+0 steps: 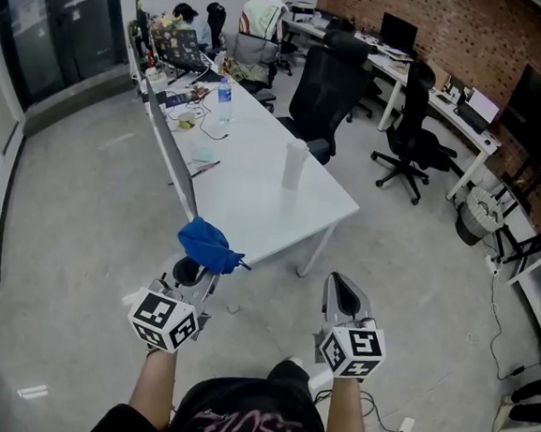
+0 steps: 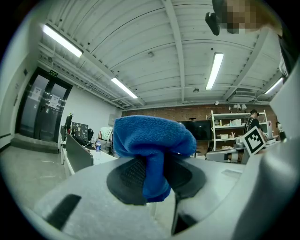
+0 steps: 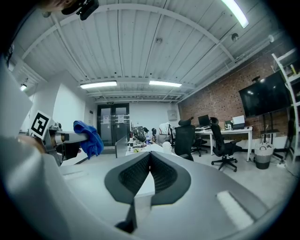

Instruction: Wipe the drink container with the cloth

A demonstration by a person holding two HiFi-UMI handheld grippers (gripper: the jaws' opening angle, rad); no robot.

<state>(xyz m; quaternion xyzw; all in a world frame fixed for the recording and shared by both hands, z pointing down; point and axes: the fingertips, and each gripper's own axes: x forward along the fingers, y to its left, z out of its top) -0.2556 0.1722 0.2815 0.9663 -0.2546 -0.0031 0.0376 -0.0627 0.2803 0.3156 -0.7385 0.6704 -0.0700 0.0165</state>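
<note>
In the head view, the left hand-held gripper (image 1: 207, 273) is pointing towards the near end of the white bench (image 1: 243, 203) and is clamping a bunched blue cloth (image 1: 209, 243), which is hanging just off the bench's near corner. The right hand-held gripper (image 1: 338, 282) is hovering over the floor, beside the left one and apart from it, with its jaws pressed together and nothing between them. The drink container (image 1: 295, 165), a white upright cylinder, is standing on the bench near its right edge, well apart from both hand-held grippers, and a black office chair (image 1: 324, 83) is sitting just beyond it. In the left gripper view, the cloth (image 2: 152, 140) is bulging above the jaws of the left hand-held gripper (image 2: 152, 177), while a fold of it is running down between the dark ribbed pads (image 2: 127, 176), which are pinching it on both sides. In the right gripper view, the jaws of the right hand-held gripper (image 3: 149, 169) are meeting along one line and holding nothing, and the cloth (image 3: 89, 136) is showing at the left, drooping from the tip of the left hand-held gripper (image 3: 63, 138).
</note>
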